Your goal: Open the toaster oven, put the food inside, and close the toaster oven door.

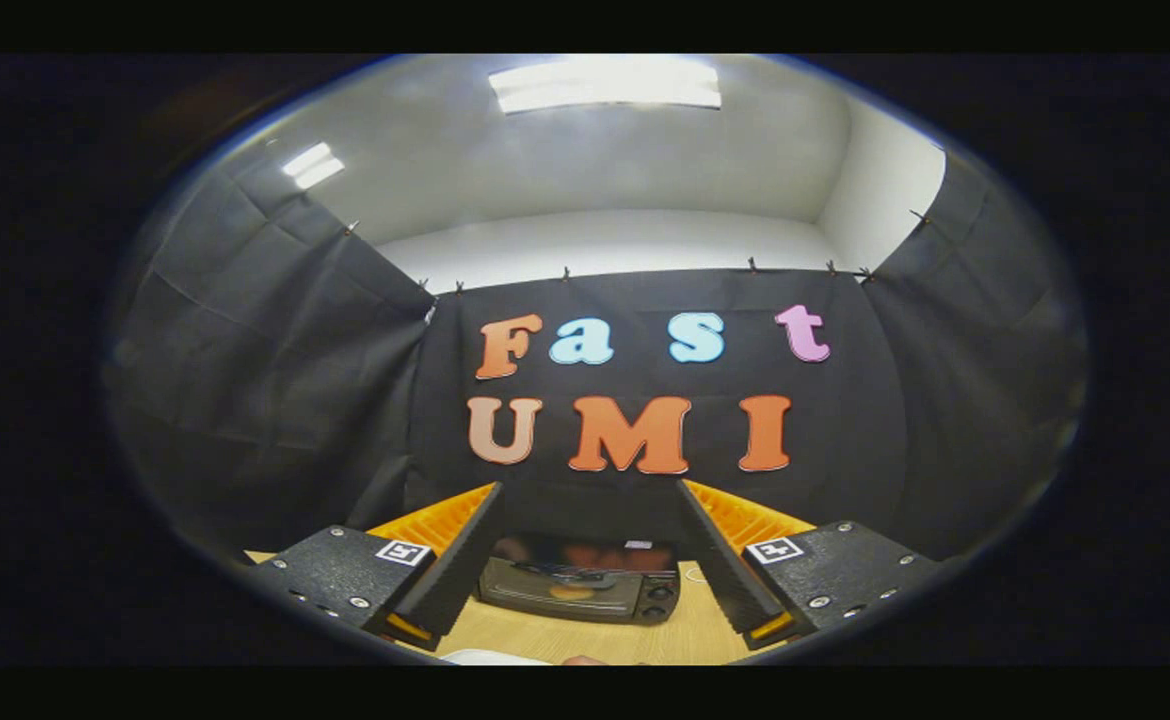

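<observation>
The claw stands wide open with nothing held, its two fingers spread well apart and raised above the table. The table is pale wood, bare in the strip that shows between the fingers. At its nearest edge lies a sliver of something white, with a small pinkish shape just beside it, both too cut off to identify.

Beyond that, seen between the fingers and ahead of them, sits the toaster oven, dark-bodied with a glass door. The door looks closed, and the glass shows reflections, including an orange patch. Knobs stand at its right side. A thin pale cord lies on the table just right of it.

Behind the oven hangs black cloth, clipped along its top and wrapping round both sides. Above it rises a white wall, and a bright ceiling light panel glows overhead, a smaller one to the left.
</observation>
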Demonstrator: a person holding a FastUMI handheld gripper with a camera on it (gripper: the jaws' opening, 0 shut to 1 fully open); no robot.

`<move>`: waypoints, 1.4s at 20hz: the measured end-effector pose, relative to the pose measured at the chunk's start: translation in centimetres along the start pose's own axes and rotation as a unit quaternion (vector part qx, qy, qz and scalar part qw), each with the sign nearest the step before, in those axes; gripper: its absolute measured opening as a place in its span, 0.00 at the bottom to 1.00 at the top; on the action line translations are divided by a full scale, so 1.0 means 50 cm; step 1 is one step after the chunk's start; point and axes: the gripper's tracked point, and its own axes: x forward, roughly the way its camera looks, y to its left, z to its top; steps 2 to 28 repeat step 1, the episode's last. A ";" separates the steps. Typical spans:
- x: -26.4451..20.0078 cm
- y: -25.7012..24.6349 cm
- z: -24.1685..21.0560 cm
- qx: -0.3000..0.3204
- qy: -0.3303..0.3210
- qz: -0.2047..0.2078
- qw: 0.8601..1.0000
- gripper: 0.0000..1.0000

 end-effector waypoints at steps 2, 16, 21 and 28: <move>0.002 -0.006 -0.004 0.003 0.004 -0.006 1.000 0.99; 0.002 -0.006 -0.004 0.003 0.004 -0.006 1.000 0.99; 0.002 -0.006 -0.004 0.003 0.004 -0.006 1.000 0.99; 0.002 -0.006 -0.004 0.003 0.004 -0.006 1.000 0.99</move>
